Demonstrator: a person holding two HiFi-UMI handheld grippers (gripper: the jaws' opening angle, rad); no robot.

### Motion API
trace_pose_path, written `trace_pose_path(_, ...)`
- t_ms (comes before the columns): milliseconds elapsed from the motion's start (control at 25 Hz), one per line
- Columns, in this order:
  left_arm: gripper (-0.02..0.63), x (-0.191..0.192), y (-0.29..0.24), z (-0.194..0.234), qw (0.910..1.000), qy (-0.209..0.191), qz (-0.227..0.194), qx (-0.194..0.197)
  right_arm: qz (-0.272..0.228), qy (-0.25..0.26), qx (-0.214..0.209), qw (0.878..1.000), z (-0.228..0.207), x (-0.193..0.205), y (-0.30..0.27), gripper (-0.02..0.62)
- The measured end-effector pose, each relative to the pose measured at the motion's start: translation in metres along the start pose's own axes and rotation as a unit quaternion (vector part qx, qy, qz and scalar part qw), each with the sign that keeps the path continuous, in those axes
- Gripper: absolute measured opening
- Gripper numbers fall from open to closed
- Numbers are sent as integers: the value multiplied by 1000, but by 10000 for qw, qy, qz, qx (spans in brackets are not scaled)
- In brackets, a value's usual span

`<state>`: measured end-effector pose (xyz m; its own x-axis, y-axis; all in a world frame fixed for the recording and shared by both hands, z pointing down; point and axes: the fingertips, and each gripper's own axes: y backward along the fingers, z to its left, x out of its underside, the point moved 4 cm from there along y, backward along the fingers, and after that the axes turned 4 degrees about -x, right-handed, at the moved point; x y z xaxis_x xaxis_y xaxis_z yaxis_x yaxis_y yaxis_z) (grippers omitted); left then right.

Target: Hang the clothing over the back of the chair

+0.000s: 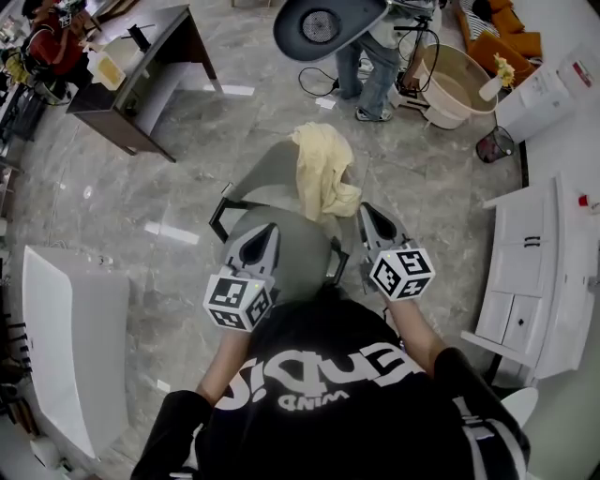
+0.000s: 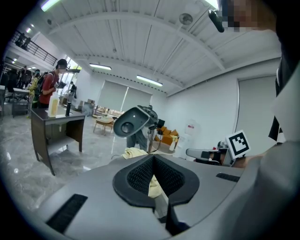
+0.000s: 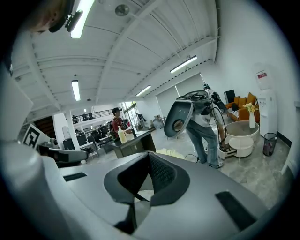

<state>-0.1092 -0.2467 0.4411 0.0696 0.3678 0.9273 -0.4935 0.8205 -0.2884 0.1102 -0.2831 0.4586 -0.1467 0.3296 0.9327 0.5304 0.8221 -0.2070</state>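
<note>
A pale yellow garment (image 1: 323,169) hangs over the right side of the back of a grey chair (image 1: 267,178). It trails down toward the seat. My left gripper (image 1: 269,230) hovers above the seat, short of the garment, jaws together and empty. My right gripper (image 1: 367,212) is at the chair's right edge beside the garment's lower end, also shut and empty. In the left gripper view the garment (image 2: 133,152) shows beyond the left gripper (image 2: 153,158). In the right gripper view the garment (image 3: 171,153) lies just past the right gripper (image 3: 149,157).
A dark desk (image 1: 141,75) stands at the upper left. Behind the chair are a person in jeans (image 1: 370,66), a large grey dish-shaped head (image 1: 323,23) and a round tub (image 1: 455,84). White cabinets (image 1: 534,272) line the right side. A white panel (image 1: 75,347) lies at the left.
</note>
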Motion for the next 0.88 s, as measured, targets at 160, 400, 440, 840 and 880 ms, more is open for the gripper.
trace_pose_path(160, 15, 0, 1, -12, 9999, -21, -61, 123, -132, 89, 193, 9997, 2, -4, 38, 14)
trace_pose_path(400, 15, 0, 4, -23, 9995, -86, -94, 288, -151, 382, 350, 9985, 16, 0, 73, 15)
trace_pose_path(440, 15, 1, 4, -24, 9994, -97, -98, 309, -165, 428, 369, 9983, 19, 1, 77, 14)
trace_pose_path(840, 15, 7, 15, -36, 9988, -202, -90, 448, -351, 559, 505, 9965, 34, 10, 90, 14)
trace_pose_path(880, 15, 7, 16, -37, 9987, -217, -90, 453, -352, 560, 516, 9965, 35, 11, 90, 15)
